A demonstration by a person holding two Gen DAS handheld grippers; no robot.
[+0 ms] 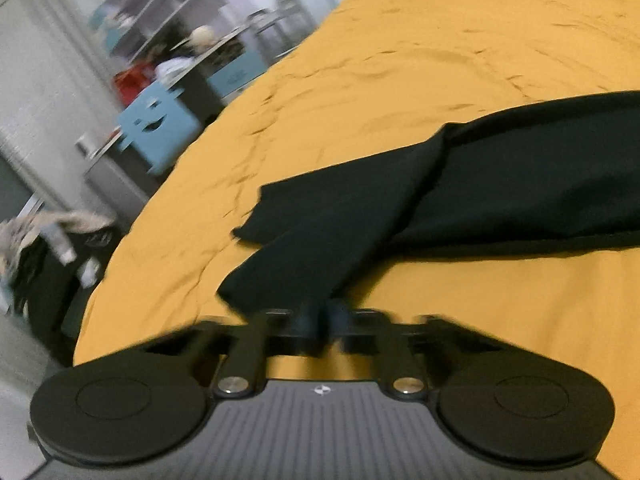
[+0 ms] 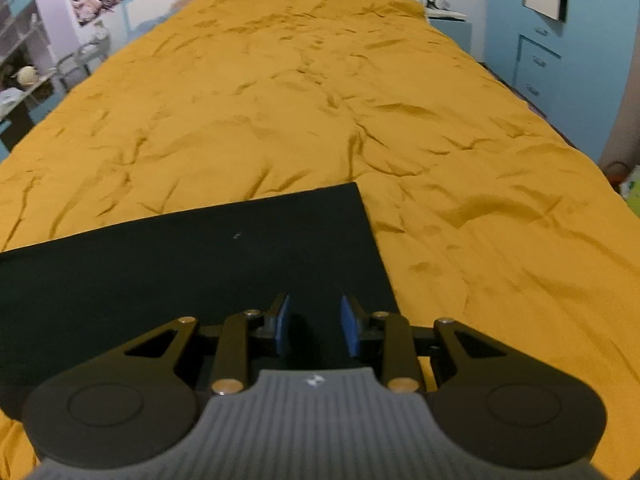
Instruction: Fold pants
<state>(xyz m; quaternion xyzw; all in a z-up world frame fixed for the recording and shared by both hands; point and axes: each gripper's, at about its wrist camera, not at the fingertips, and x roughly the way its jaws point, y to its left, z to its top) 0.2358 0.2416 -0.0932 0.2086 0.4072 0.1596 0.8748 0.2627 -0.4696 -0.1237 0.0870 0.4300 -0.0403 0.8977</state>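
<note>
Pants [image 1: 460, 200] are lying soft and limp on the bed [image 1: 400, 80]; we are pinching a leg end with the left tool [image 1: 318, 320], right tool [image 2: 314, 328] gaping apart, empty.

Dim warm light; left view motion-blurred; fisheye-bent edges.
</note>
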